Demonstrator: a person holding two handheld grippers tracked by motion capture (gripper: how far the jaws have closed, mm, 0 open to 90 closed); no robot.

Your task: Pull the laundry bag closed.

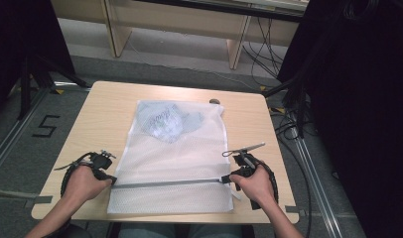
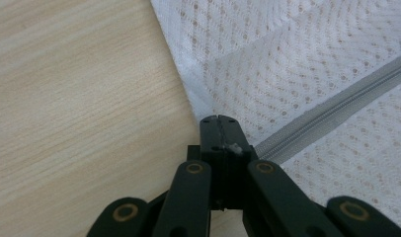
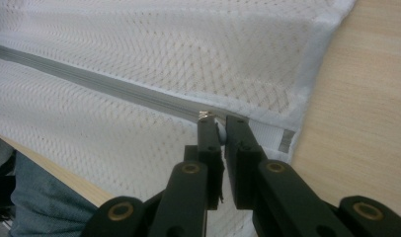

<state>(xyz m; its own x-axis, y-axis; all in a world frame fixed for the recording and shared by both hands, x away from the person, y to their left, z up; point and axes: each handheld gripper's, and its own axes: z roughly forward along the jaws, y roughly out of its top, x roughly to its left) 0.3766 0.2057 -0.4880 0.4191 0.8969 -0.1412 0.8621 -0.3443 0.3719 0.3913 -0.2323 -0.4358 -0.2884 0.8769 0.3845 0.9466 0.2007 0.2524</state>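
White mesh zip-up laundry bag (image 1: 172,163) with folded clothes inside lies flat mid-bench (image 1: 95,119), grey zipper (image 1: 165,183) looks fully closed across near side, left claw (image 2: 219,120) clamped on bag's left zipper end, right claw (image 3: 219,129) pinching the zipper pull (image 3: 206,116) at right end, only release left.

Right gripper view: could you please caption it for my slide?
Right gripper pinches the zipper pull on a white mesh bag.

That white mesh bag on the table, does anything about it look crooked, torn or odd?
Nothing stands out. The mesh bag lies flat and square on the table, its grey zipper running straight across. The left gripper pinches the bag's edge at one zipper end, the right gripper the zipper pull at the other.
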